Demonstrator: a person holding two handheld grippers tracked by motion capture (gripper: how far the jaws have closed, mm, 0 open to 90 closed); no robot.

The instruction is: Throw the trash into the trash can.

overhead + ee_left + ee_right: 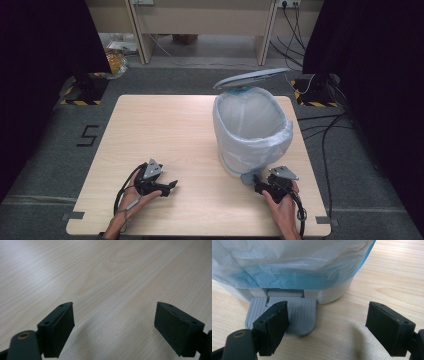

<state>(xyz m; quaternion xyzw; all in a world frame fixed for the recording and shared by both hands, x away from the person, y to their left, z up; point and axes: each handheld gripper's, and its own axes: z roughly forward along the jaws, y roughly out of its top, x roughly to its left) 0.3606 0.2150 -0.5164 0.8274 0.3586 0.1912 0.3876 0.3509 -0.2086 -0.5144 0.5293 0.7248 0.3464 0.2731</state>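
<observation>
Both tongs were released. On the left gripper [171, 186], held in the person's left hand [134, 197] near the front-left part of the bench [165, 125], the jaws stood wide apart with bare wood grain between them, as the left gripper view showed [113, 322]. The right gripper [256, 182], held in the right hand [282, 207] near the front-right corner, had its jaws equally spread [325, 326].

A pedal bin [252, 132] stood on the right half of the bench, nearer the right edge than the left, lined with a pale blue plastic bag [294, 262] folded over its rim. Its lid [252, 78] was raised, tilted up over the far side of the bin. At the bin's base, facing the front edge, a grey ribbed foot pedal [299, 313] lay flat against the wood. In the right gripper view one jaw sat over the pedal's ribbed surface, though contact could not be judged, while the other jaw hung over bare wood to the side.
</observation>
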